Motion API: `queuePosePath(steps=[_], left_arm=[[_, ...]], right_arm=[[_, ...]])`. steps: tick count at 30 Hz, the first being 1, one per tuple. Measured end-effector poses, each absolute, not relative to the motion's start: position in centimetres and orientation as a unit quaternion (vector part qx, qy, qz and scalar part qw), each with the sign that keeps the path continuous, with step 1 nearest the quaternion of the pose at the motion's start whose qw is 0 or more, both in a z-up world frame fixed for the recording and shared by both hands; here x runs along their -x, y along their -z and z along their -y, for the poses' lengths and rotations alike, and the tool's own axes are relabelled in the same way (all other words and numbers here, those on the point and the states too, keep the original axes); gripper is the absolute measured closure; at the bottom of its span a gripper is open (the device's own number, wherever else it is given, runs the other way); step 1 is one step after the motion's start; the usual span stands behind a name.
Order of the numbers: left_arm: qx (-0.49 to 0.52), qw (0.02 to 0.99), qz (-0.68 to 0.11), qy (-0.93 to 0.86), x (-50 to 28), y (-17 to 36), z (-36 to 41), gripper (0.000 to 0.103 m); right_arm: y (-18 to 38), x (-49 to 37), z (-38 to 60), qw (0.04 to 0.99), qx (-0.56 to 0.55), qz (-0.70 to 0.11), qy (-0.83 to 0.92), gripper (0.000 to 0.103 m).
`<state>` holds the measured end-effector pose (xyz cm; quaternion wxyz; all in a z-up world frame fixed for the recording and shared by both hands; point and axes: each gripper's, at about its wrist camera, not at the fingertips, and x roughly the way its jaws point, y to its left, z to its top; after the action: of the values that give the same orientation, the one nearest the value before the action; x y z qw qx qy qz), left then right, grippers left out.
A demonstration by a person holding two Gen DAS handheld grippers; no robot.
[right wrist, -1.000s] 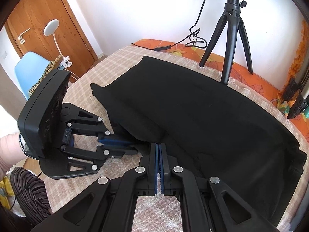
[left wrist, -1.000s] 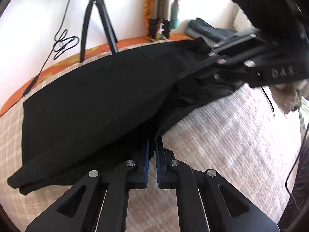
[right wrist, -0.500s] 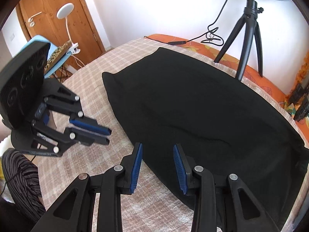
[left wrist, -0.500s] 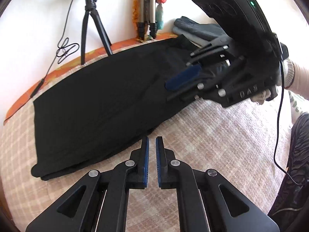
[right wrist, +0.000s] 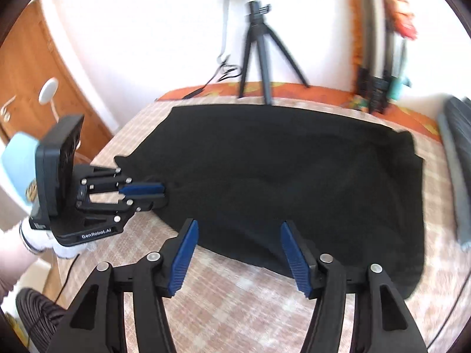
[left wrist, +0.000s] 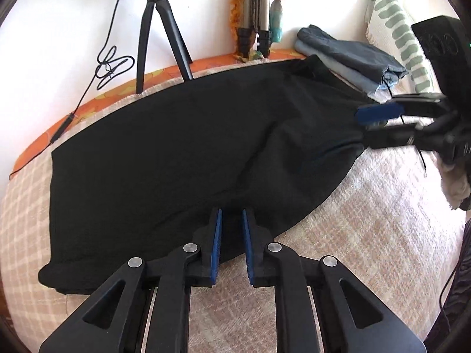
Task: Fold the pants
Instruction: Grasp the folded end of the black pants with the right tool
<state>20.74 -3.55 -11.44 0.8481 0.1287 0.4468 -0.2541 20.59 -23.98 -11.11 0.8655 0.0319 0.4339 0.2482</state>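
Observation:
Black pants [left wrist: 188,153] lie folded lengthwise across the checked bedspread, also in the right wrist view [right wrist: 294,176]. My left gripper [left wrist: 231,214] hangs over the pants' near edge, jaws slightly apart with nothing between them; in the right wrist view it [right wrist: 163,191] sits at the pants' left end. My right gripper [right wrist: 238,229] is wide open and empty above the near edge; in the left wrist view it [left wrist: 365,126] is at the pants' right end.
A black tripod [left wrist: 159,29] stands at the far bed edge with a cable [left wrist: 109,64]. Folded blue-grey clothes [left wrist: 347,56] lie at the right, beside a patterned pillow [left wrist: 394,29]. A wooden door [right wrist: 32,88] is at the left.
Both grippers let go of the pants' near edge and drew back. The right one opened wide, the left one a little. The pants now lie flat.

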Motion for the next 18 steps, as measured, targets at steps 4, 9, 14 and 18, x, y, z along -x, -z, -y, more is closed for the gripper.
queuePosePath(steps=[4, 9, 14, 18], left_arm=[[-0.149, 0.844, -0.448, 0.256, -20.1, 11.7, 3.8, 0.09], [-0.141, 0.853, -0.435, 0.252, -19.2, 9.6, 3.8, 0.09], [-0.137, 0.864, -0.411, 0.257, -18.8, 7.3, 4.9, 0.076], [-0.13, 0.867, -0.402, 0.265, -19.2, 6.4, 5.9, 0.076]], right_arm=[[9.8, -20.8, 30.1, 0.889, -0.066, -0.424, -0.161, 0.04], [9.6, -25.9, 35.2, 0.896, -0.074, -0.424, -0.11, 0.037], [10.0, -31.6, 35.0, 0.897, -0.043, -0.428, -0.105, 0.036], [10.7, -34.9, 33.6, 0.901, -0.018, -0.427, -0.079, 0.037]])
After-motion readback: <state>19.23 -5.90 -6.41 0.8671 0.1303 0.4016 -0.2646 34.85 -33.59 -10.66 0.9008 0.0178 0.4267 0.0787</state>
